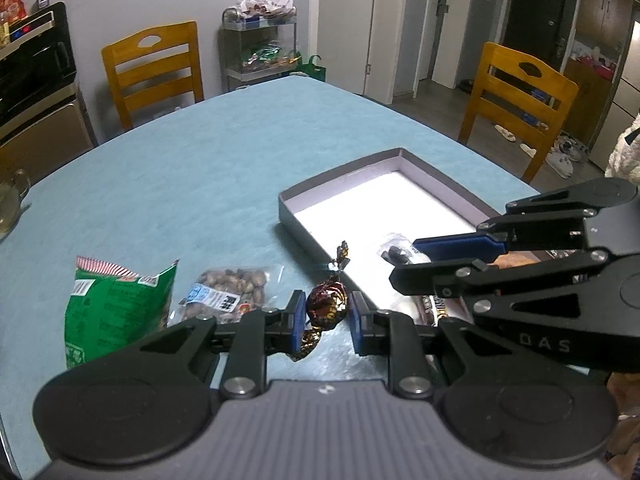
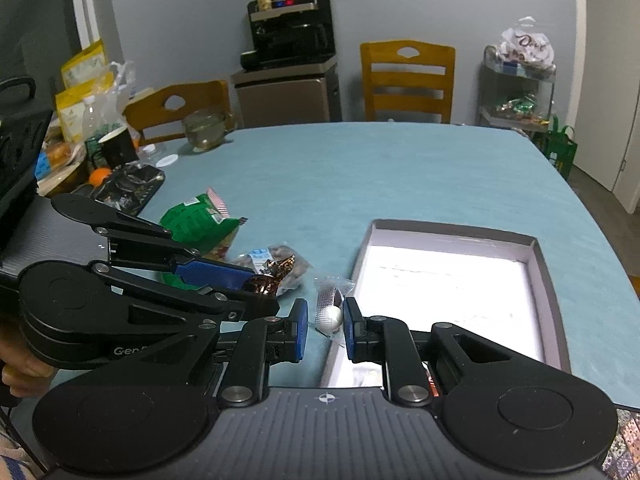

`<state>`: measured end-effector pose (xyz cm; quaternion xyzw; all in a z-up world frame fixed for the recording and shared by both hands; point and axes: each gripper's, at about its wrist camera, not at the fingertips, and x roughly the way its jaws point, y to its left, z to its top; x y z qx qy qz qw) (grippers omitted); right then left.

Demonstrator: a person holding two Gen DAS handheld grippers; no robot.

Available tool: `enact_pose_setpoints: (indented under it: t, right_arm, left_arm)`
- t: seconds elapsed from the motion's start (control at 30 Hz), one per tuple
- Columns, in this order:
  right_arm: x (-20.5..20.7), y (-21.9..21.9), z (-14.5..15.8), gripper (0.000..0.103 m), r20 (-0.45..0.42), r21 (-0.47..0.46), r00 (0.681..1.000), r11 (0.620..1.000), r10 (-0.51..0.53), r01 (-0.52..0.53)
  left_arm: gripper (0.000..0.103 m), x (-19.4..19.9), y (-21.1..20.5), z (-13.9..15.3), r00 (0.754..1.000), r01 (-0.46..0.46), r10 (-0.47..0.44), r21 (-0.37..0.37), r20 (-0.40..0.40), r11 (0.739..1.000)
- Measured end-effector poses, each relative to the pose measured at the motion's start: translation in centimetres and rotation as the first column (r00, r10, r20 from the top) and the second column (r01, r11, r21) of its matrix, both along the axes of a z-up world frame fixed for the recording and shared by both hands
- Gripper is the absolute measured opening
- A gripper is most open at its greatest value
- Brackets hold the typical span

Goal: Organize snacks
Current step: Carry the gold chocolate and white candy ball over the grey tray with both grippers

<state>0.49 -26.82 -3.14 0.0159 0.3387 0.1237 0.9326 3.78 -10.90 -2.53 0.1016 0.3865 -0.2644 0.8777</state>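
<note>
Lighting, both views: I read dim indoor light with a cool cast. Box [image 1: 384, 200] floor blown white by glare, detail lost. Fisheye bends table [image 1: 200, 160] edge and walls; dark vignette at 7 and 5 o'clock corners. Background soft, slightly grainy.

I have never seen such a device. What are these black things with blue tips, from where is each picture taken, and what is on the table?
They are two hand-held grippers, each carrying its own camera that looks along its fingers. The left camera shows the left gripper closed on a brown foil-wrapped candy. The right camera shows the right gripper closed on a small clear packet. On the blue table lie a green snack bag, a bag of nuts and an open shallow box.
</note>
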Motion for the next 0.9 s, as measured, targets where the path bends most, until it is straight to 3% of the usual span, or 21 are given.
enact_pose_setpoints:
  t: [0.9]
  right_arm:
    - [-2.2,-4.1,-0.3,0.020,-0.002,-0.009,0.987,0.987,-0.160,0.160]
  left_arm:
    - [0.019,0.7,-5.4,-0.5,0.989,0.150,-0.150,-0.014,-0.007,0.989]
